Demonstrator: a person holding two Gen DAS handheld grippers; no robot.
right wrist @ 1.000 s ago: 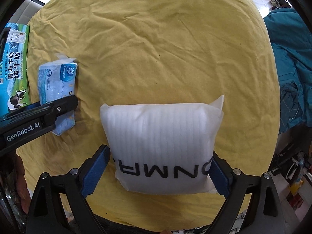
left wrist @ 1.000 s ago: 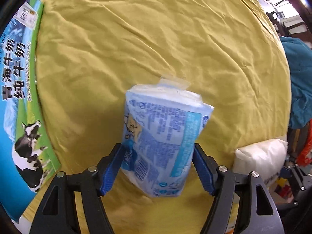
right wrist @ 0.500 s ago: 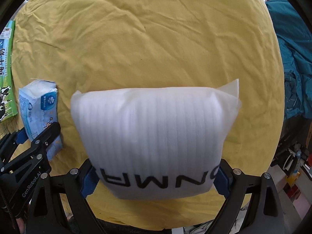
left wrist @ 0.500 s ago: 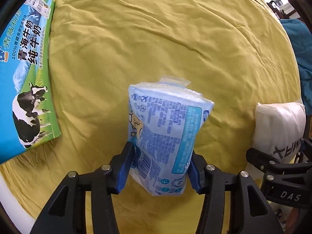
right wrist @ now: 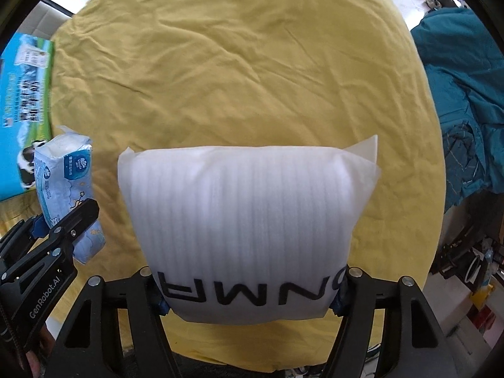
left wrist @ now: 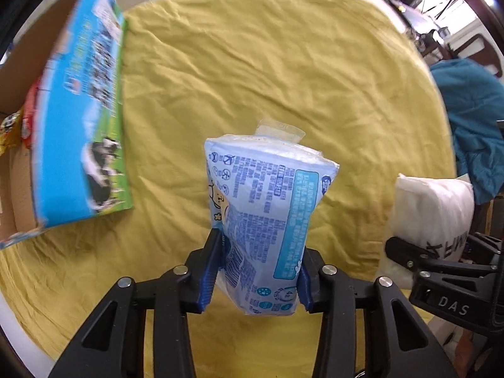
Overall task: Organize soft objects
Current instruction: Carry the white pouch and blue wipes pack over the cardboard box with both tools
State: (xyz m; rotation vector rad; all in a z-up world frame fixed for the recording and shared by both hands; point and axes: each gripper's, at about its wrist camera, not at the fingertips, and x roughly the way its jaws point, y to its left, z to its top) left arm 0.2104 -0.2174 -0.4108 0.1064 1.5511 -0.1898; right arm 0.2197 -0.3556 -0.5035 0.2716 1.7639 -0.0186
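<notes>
Left gripper [left wrist: 256, 272] clenched on blue printed tissue pack [left wrist: 267, 220]; right gripper [right wrist: 249, 296], jaws just closing, grasps white foam pouch [right wrist: 249, 220]. Keep both squeezes gentle, carry left toward open cardboard milk box [left wrist: 78, 119].

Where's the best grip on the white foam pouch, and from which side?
Across its narrow width near the printed end, coming from above. The white foam pouch is a soft, puffy rectangle, so opposite side edges compress evenly. The right gripper has just been closing on exactly those edges, above the yellow cloth. The thin corner flap looks too flimsy.
</notes>
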